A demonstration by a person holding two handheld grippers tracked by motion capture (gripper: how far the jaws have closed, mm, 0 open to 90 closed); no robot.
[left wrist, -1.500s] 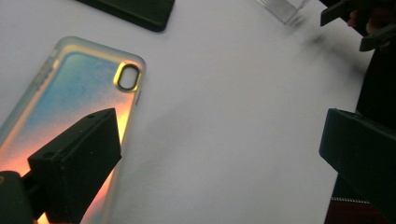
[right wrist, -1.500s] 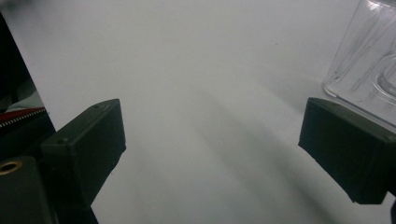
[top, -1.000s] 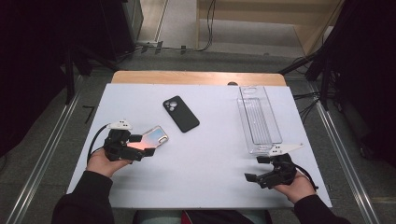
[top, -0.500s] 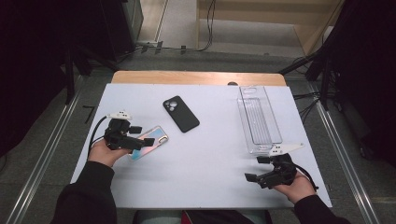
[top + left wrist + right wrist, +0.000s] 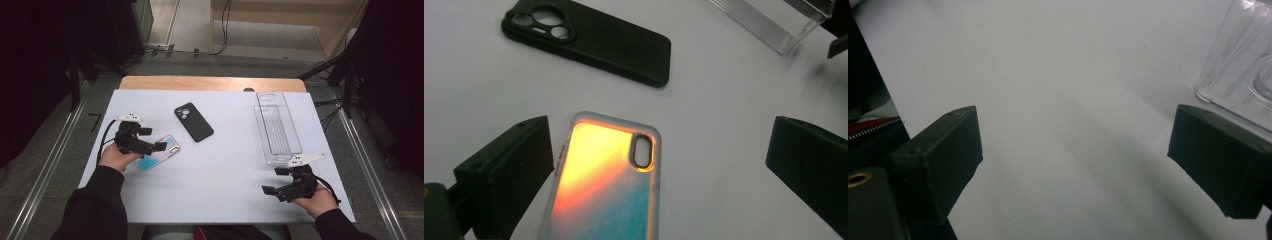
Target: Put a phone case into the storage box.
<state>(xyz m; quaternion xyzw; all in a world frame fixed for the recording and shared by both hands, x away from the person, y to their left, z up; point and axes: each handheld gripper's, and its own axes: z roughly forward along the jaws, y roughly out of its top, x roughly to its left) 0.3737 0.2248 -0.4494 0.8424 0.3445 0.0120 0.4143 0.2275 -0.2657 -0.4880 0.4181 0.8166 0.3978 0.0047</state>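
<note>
An iridescent orange-to-teal phone case (image 5: 159, 153) lies flat on the white table (image 5: 225, 200) at the left. My left gripper (image 5: 153, 139) hovers over its near-left end, open; in the left gripper view the case (image 5: 609, 185) lies between the wide-apart jaws of the gripper (image 5: 658, 150), untouched by either. A black phone case (image 5: 193, 121) lies further back, camera cutouts up, and appears in the left gripper view (image 5: 589, 40). My right gripper (image 5: 274, 181) stands open near the front right, with bare table between its jaws (image 5: 1078, 150).
A clear plastic tray (image 5: 276, 127) lies lengthwise at the right, its near end just beyond the right gripper (image 5: 1243, 65). A wooden strip (image 5: 210, 83) borders the table's far edge. Metal rails run along both sides.
My left hand and gripper have shifted a little away from the person and turned over the iridescent case. The case itself and the right gripper have stayed put.
</note>
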